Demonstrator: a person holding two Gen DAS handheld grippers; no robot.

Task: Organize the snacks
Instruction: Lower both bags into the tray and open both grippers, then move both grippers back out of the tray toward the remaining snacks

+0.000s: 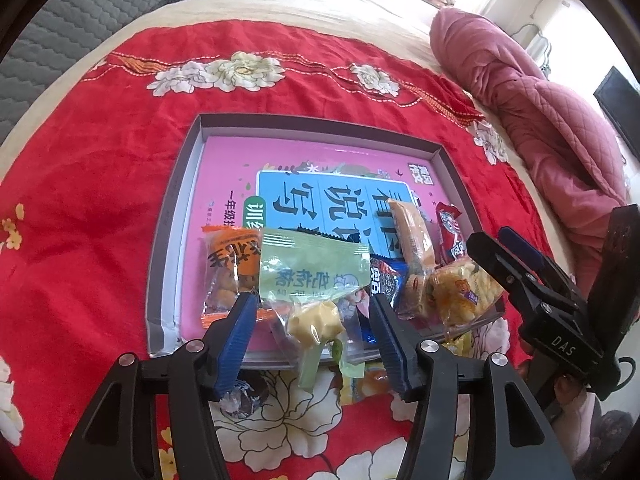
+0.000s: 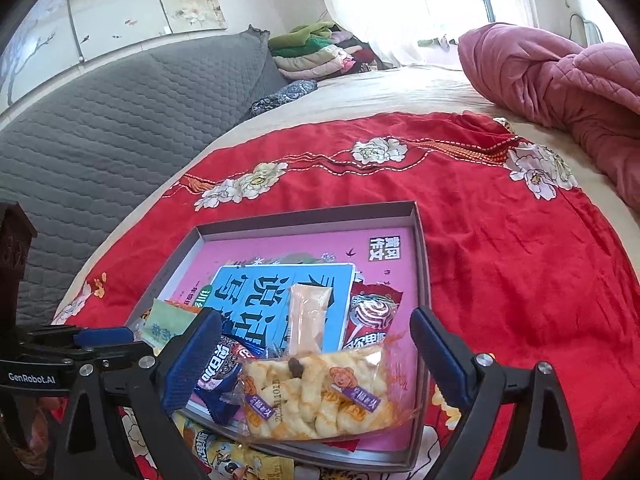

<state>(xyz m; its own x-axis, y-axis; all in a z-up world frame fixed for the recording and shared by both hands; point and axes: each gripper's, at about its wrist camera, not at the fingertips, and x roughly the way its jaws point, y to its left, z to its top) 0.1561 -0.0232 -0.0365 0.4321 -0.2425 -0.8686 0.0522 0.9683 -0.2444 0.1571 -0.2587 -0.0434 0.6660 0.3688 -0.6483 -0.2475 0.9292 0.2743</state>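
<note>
A shallow grey box (image 1: pixel 172 216) (image 2: pixel 422 264) with a pink book inside lies on the red cloth. Several snacks sit along its near edge: an orange packet (image 1: pixel 230 268), a green packet with a yellow candy (image 1: pixel 314 280) (image 2: pixel 166 322), a dark blue packet (image 1: pixel 386 278) (image 2: pixel 218 368), a beige bar (image 1: pixel 412 236) (image 2: pixel 308 322), a red lollipop packet (image 1: pixel 450 234) (image 2: pixel 372 316) and a clear bag of puffed twists (image 1: pixel 460 292) (image 2: pixel 320 396). My left gripper (image 1: pixel 314 336) is open around the green packet's near end. My right gripper (image 2: pixel 316 360) is open over the twists bag.
A yellow snack packet (image 2: pixel 224 454) and a small wrapped candy (image 1: pixel 240 398) lie on the red floral cloth (image 1: pixel 80 200) outside the box's near edge. A pink quilt (image 2: pixel 560 80) is heaped at the right. A grey quilted sofa back (image 2: pixel 120 112) stands at the left.
</note>
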